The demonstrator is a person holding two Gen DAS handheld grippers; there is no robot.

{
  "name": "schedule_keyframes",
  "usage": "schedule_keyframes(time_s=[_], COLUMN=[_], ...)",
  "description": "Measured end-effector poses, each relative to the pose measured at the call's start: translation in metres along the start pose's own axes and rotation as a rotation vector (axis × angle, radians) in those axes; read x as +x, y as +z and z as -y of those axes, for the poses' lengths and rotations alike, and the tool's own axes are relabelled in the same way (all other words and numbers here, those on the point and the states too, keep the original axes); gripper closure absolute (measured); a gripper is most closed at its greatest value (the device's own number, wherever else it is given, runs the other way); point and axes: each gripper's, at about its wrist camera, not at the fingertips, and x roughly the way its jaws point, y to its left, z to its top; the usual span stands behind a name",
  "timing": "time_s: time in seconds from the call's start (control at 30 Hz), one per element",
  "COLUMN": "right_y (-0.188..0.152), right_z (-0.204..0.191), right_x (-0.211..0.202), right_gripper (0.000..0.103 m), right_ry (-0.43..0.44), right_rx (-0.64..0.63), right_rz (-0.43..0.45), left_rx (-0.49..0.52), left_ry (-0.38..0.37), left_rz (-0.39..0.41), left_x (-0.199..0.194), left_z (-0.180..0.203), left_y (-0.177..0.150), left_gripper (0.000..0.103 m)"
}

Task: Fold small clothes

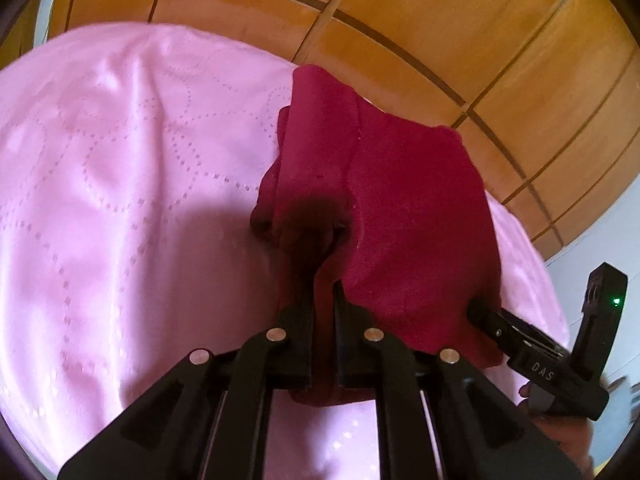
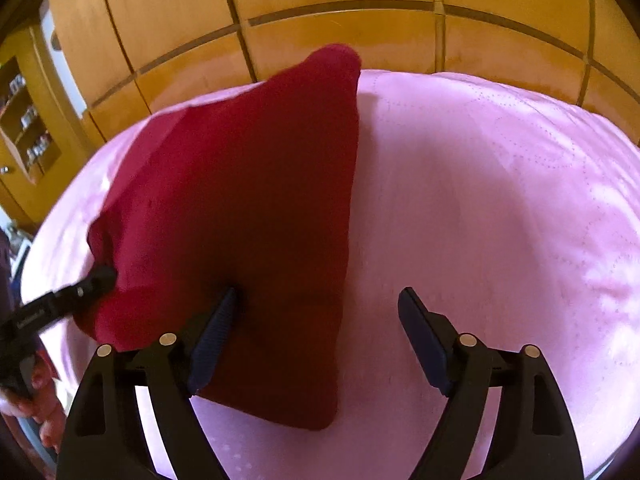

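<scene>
The pink bedspread [image 2: 480,200] covers a bed whose far edge runs against a wooden panelled wall [image 2: 360,20]. In the right wrist view, the spread lies bare to the right of the garment, with wide room there. In the left wrist view, the spread lies bare to the left of the garment.

The dark red garment [image 2: 248,200] lies on the bedspread, its far tip reaching the bed's far edge by the wall. Its near corner rests on the spread between the arms of the right tongs.

The left tongs [image 1: 323,276] stand narrow, closed on a bunched fold of the dark red garment, the cloth gathered and raised at the pinch. In the right wrist view these tongs enter from the left and meet the garment's left edge.

The right tongs [image 2: 320,300] stand wide, gripping nothing. One finger [image 2: 216,328] rests over the garment's surface; the other stands over bare bedspread, clear of the garment's right edge. In the left wrist view one finger of these tongs meets the garment's right edge.

Letters reading "DAS" [image 1: 542,372] show on the right tongs' body. A green light [image 1: 616,301] glows on that unit. Shelves [image 2: 28,120] stand at far left; the contents are too small to read.
</scene>
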Motion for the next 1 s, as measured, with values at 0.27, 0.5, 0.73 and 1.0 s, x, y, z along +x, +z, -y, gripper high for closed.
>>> schedule_keyframes(time_s=[0.27,0.5,0.73,1.0], right_y=[-0.006,0.000,0.010,0.026], right_z=[0.006,0.006,0.011,0.036], right_x=[-0.001,-0.005,-0.025,-0.038], right_gripper=[0.016,0.013,0.013,0.013], right_ry=[0.033,0.043,0.026,-0.049], right_rx=[0.040,0.060,0.072,0.096], right_rz=[0.014,-0.011,0.036,0.075], left_rx=[0.007,0.018,0.108,0.327], left_ry=[0.009,0.037,0.060,0.032], left_rz=[0.015,0.103,0.195,0.114], left_x=[-0.016,-0.050,-0.074,-0.040], left_z=[0.004,0.017,0.046,0.106], left_y=[0.000,0.007,0.021,0.017], left_gripper=[0.090,0.056,0.045,0.032])
